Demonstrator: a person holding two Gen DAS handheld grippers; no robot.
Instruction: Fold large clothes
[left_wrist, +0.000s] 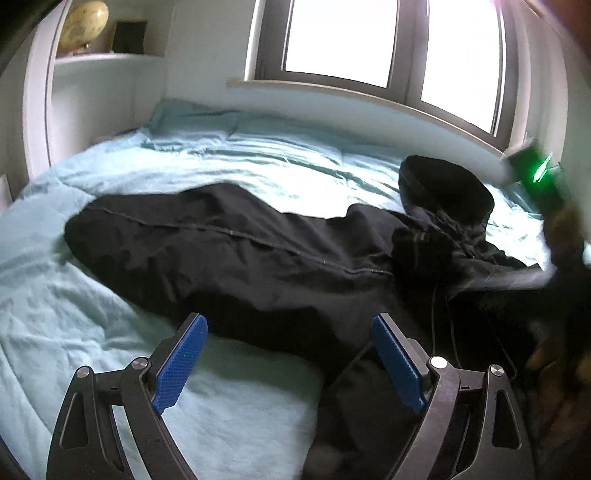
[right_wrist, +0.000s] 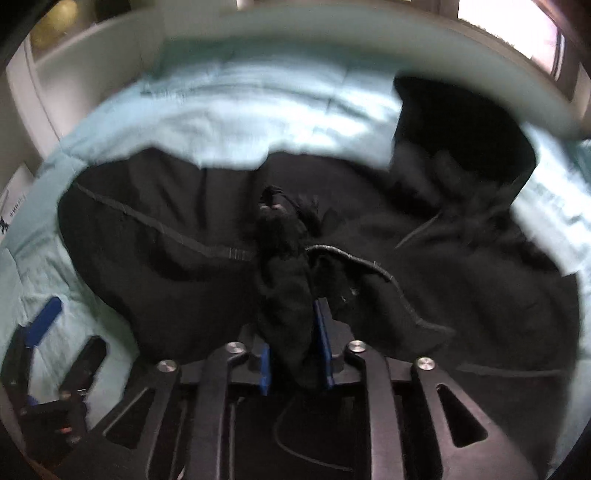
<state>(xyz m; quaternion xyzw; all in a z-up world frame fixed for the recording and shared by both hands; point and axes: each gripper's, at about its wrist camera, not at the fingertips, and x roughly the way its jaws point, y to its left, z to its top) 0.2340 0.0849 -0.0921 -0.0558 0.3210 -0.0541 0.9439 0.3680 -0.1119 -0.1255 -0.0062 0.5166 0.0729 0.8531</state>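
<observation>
Black hooded jacket (left_wrist: 229, 254) sprawled across bed (left_wrist: 74, 314), soft, limp, bulky; right hand-held gripper (right_wrist: 293, 332) part-open around bunched sleeve fabric, left hand-held gripper (left_wrist: 290, 354) wide open, empty; take hem or shoulders.

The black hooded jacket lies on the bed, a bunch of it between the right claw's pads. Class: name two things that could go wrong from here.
1. The right claw holds only a narrow bunch of the black hooded jacket; it may slip out in mid-fold.
2. The left claw stands open with nothing in it, so that side may drag and wrinkle on the bed cover.
</observation>
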